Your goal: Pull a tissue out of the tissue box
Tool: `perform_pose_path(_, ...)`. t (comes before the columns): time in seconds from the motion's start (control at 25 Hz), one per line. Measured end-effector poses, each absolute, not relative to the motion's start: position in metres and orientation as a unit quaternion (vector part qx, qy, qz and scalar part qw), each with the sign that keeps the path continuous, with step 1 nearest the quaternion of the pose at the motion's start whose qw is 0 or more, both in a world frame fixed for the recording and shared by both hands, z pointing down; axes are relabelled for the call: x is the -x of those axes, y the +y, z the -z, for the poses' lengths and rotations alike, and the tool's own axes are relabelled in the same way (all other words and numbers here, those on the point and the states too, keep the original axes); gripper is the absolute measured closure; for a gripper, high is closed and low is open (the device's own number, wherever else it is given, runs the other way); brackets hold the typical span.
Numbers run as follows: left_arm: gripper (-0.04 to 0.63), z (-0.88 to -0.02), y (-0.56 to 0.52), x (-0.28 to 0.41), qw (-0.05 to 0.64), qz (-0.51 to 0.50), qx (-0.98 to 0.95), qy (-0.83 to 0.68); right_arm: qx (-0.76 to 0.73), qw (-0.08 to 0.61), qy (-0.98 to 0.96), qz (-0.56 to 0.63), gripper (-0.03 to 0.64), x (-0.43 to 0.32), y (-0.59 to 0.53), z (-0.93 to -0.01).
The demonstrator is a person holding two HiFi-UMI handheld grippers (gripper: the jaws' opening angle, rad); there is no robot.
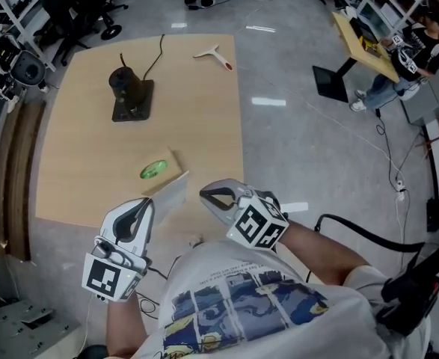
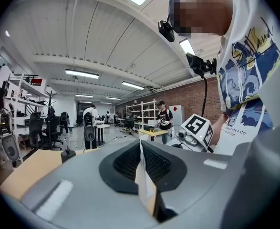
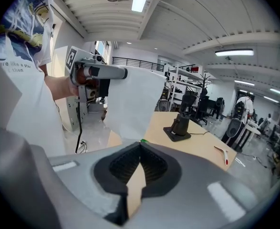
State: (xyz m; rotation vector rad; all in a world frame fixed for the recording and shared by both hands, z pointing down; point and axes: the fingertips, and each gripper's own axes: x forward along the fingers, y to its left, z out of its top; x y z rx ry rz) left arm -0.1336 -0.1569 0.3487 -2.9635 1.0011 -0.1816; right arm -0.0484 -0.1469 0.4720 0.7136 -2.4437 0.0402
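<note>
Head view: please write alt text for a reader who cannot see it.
A person's left gripper is shut on a white tissue just in front of the tissue box, near the front edge of a tan table. The right gripper hovers shut beside it; a black stand sits farther back.

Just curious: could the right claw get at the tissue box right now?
Probably yes: the tissue box lies close ahead of the right claw; only the tissue pinched in the left claw hangs between.
</note>
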Motion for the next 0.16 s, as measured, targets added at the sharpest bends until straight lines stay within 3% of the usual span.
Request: perform_pose_path(0.16, 0.589, -0.3518, -0.1555, 0.128, -0.005, 0.05, 0.95, 0.308, -0.278, 0.305, -0.911, -0.019, 0.614, 0.0401, -0.1441, -0.471)
